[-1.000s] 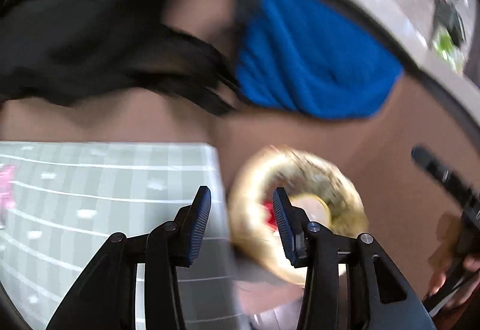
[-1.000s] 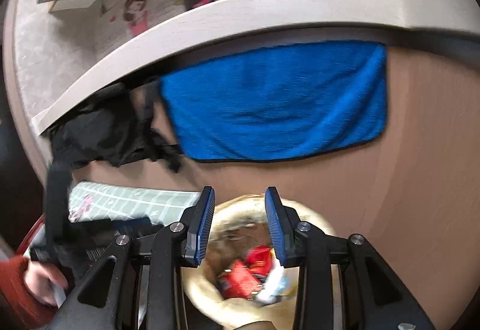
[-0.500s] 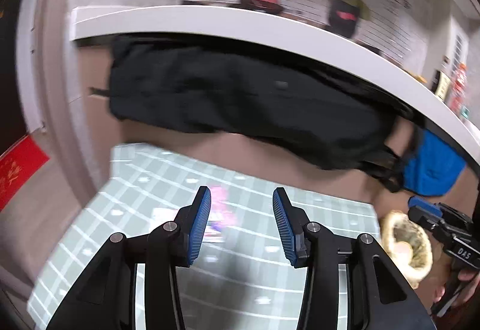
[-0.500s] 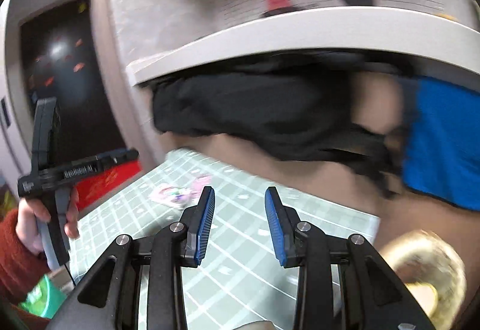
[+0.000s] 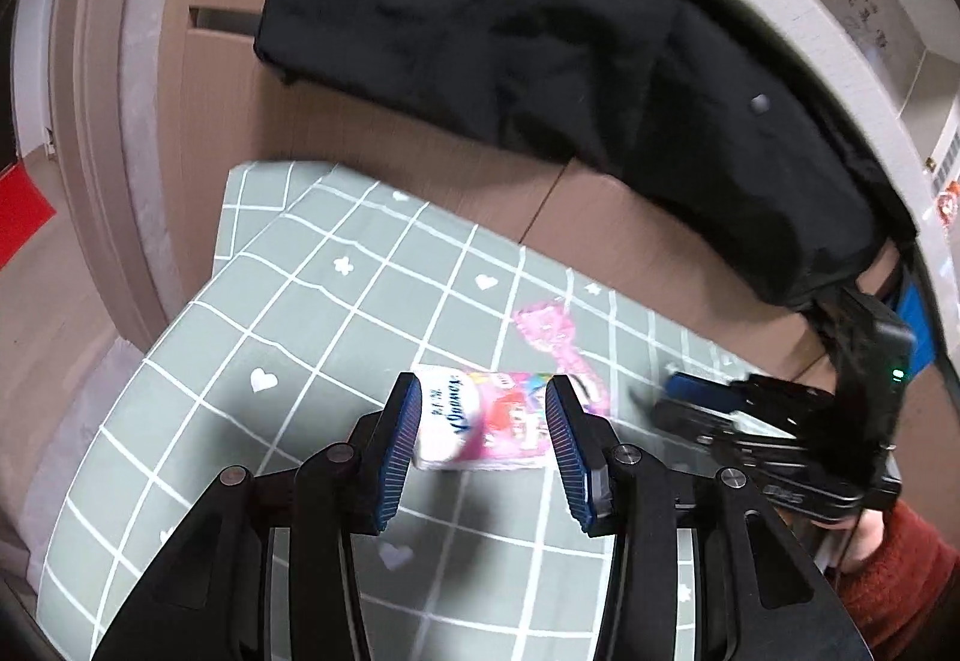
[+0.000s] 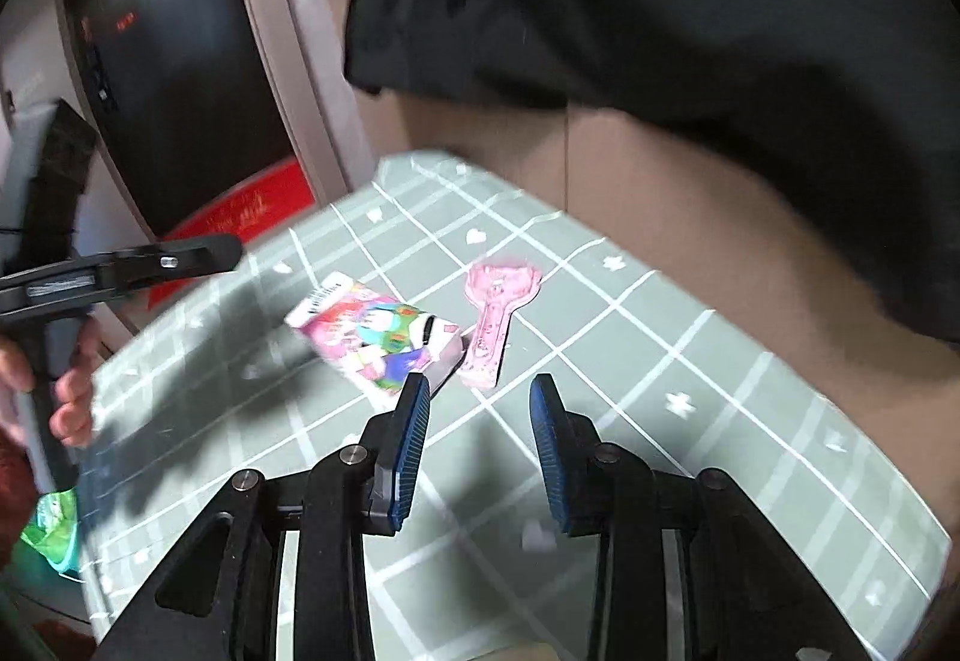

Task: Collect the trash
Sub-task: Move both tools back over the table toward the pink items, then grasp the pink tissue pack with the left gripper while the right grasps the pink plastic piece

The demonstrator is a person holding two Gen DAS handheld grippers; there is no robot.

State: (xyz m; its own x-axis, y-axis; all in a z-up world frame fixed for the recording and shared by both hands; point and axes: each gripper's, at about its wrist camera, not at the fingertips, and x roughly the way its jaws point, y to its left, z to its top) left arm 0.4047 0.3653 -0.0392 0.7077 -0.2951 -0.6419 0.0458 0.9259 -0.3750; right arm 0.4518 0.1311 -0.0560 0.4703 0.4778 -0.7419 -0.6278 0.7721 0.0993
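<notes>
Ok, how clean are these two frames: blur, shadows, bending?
Left wrist: tissue pack readable, only lightly smeared; right gripper streaked by motion; grid lines of the tablecloth bow from fisheye. Right wrist: pink wrapper fairly sharp, left gripper blurred, dark shadows on the cloth beneath it.

The left wrist view looks forward and down along the left gripper (image 5: 480,436) from close above the green checked desk (image 5: 240,361), with the tissue pack (image 5: 480,424) between its fingers and the right gripper (image 5: 774,433) at 3 o'clock. The right wrist view looks down along the right gripper (image 6: 480,442) from slightly farther off, the left gripper (image 6: 120,271) at 9 o'clock. Both views share the desk, tissue pack (image 6: 372,331), pink wrapper (image 5: 549,331) (image 6: 495,316) and black jacket (image 5: 540,30) (image 6: 660,0) at 12 o'clock.
</notes>
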